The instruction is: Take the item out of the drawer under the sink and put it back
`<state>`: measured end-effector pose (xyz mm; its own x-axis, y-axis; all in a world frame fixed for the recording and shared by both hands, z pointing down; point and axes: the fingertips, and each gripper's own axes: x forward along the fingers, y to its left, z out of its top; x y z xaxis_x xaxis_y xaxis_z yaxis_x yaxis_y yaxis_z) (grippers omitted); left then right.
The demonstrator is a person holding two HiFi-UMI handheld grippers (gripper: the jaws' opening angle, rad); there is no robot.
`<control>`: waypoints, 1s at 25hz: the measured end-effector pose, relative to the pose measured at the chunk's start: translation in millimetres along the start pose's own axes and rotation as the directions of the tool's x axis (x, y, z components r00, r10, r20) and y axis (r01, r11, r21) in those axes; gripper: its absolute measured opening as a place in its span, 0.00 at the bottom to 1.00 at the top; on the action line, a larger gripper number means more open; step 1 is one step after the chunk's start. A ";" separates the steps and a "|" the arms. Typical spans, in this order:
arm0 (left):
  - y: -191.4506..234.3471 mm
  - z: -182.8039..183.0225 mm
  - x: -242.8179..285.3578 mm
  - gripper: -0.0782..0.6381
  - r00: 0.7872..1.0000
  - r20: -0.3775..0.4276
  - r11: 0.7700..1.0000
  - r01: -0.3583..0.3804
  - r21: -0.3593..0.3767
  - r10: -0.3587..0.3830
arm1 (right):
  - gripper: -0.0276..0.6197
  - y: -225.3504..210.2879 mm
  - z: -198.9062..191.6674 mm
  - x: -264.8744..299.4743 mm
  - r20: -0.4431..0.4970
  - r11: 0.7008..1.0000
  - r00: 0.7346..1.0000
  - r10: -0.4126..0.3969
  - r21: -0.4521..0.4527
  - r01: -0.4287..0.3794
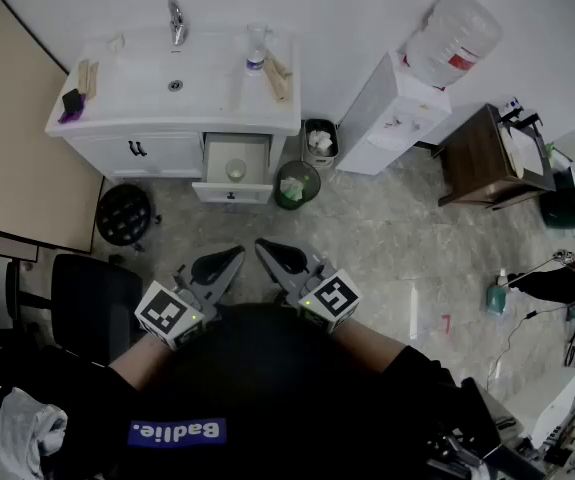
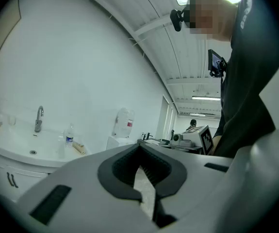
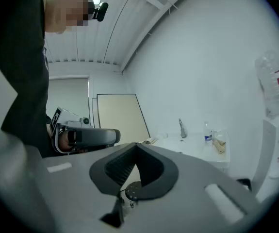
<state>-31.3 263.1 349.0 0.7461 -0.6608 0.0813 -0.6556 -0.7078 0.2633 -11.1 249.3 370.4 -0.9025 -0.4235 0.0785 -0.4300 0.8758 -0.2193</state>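
The white sink cabinet (image 1: 172,88) stands against the far wall. Its drawer (image 1: 233,192) under the right end of the basin is pulled open, and a small pale round item (image 1: 235,170) lies inside. Both grippers hang close to my body, well short of the drawer. My left gripper (image 1: 233,257) (image 2: 140,147) is shut and holds nothing. Beside it, my right gripper (image 1: 265,247) (image 3: 135,147) also has its jaws together and is empty. Each gripper view shows the sink (image 2: 18,142) (image 3: 197,147) far off, beyond the jaws.
A green bin (image 1: 296,184) and a smaller bin (image 1: 319,140) stand right of the drawer, and a water dispenser (image 1: 392,108) further right. A black stool (image 1: 124,214) and a black chair (image 1: 92,303) are at the left. A bottle (image 1: 255,60) stands on the counter.
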 end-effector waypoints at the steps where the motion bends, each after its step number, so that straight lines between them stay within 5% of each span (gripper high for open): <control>1: -1.5 1.2 -0.1 0.10 1.000 0.001 1.000 0.001 0.001 -0.001 | 0.04 0.6 0.8 -1.2 -0.001 1.000 1.000 -0.001 0.002 0.001; 25: -11.4 6.6 27.0 0.10 0.999 0.018 0.999 -0.037 0.036 0.037 | 0.04 -20.0 9.7 -19.5 0.000 0.999 1.000 0.023 -0.029 -0.023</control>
<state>-4.4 251.7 341.8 0.7192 -0.6909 0.0732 -0.6867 -0.6910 0.2257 15.4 237.9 363.9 -0.9123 -0.4029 0.0732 -0.4093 0.8919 -0.1924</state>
